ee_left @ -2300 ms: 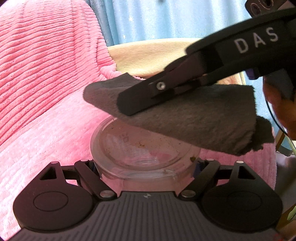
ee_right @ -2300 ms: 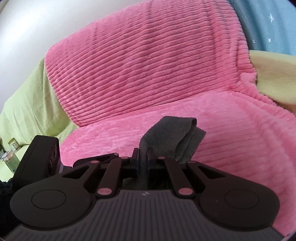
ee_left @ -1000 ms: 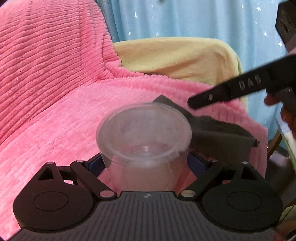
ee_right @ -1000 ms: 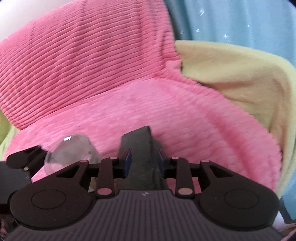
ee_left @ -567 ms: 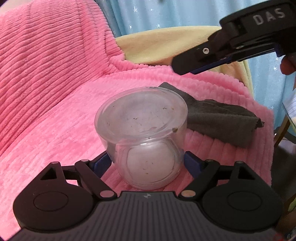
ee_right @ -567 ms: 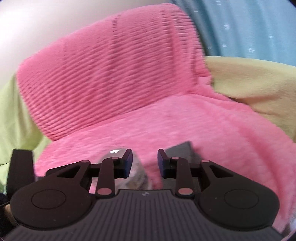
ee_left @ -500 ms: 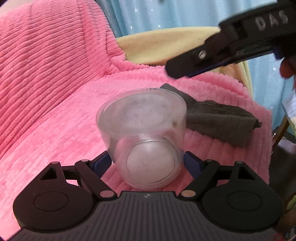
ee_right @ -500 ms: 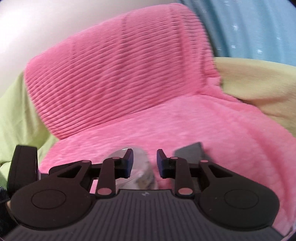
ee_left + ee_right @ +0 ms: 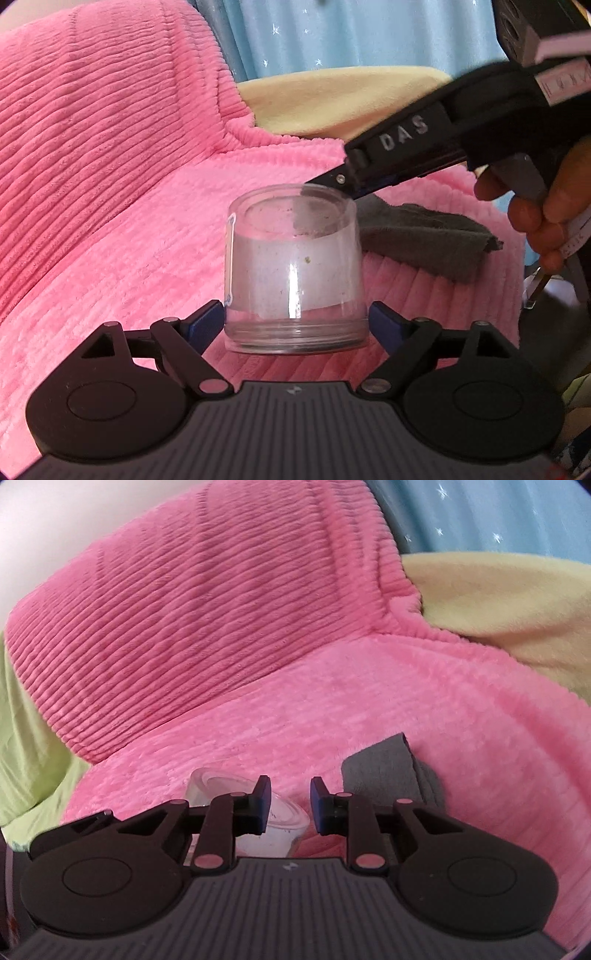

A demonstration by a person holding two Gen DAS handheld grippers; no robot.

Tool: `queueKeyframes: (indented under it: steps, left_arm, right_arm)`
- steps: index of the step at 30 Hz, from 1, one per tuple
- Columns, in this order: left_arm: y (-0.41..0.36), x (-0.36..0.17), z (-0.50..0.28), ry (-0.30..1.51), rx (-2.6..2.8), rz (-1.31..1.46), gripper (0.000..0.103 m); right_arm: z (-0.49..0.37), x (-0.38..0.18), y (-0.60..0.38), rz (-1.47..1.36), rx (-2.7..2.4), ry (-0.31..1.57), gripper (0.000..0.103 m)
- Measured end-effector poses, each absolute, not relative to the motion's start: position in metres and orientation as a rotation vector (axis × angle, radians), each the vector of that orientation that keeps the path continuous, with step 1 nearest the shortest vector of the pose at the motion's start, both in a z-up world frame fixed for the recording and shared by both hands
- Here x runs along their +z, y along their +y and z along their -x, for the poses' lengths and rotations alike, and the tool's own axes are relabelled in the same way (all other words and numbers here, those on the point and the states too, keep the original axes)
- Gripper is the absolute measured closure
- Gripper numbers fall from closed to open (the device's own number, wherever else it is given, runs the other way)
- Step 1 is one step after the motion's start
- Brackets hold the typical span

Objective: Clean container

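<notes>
The right gripper (image 9: pixel 289 800) has dropped the grey cloth (image 9: pixel 424 236) at two o'clock of the container (image 9: pixel 295 269), which the left gripper (image 9: pixel 296 324) now brackets loosely, so wiping looks done.

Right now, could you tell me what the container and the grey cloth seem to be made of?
Container: clear glass or hard plastic, glossy; pink shows through and a bright highlight runs down its wall. Grey cloth: soft matte fabric, probably microfibre; it lies rumpled and folded.

One clear plastic container (image 9: pixel 295 273) stands on one pink ribbed blanket (image 9: pixel 110 184). One grey cloth (image 9: pixel 424 236) lies just beside the container. Two tools: the left tool (image 9: pixel 295 321) and the right tool (image 9: pixel 290 805). One hand (image 9: pixel 546 214).
</notes>
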State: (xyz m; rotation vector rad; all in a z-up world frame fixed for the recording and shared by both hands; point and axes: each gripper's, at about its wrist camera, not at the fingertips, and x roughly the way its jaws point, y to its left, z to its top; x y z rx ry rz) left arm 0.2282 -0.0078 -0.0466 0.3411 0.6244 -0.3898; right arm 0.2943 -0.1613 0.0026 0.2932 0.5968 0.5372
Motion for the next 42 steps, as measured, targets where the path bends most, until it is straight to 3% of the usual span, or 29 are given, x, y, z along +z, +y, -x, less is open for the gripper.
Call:
queueKeyframes:
  steps: [18, 30, 42]
  left_arm:
    - [-0.023, -0.066, -0.242, 0.649, -0.363, -0.360, 0.014]
    - [-0.020, -0.032, -0.227, 0.570, -0.368, -0.316, 0.016]
    - [-0.026, -0.037, -0.250, 0.588, -0.305, -0.292, 0.016]
  right_arm:
    - [-0.305, 0.000, -0.187, -0.369, 0.365, 0.582, 0.082]
    - [-0.301, 0.003, -0.206, -0.374, 0.336, 0.572, 0.082]
    - [-0.298, 0.004, -0.212, -0.332, 0.342, 0.586, 0.082]
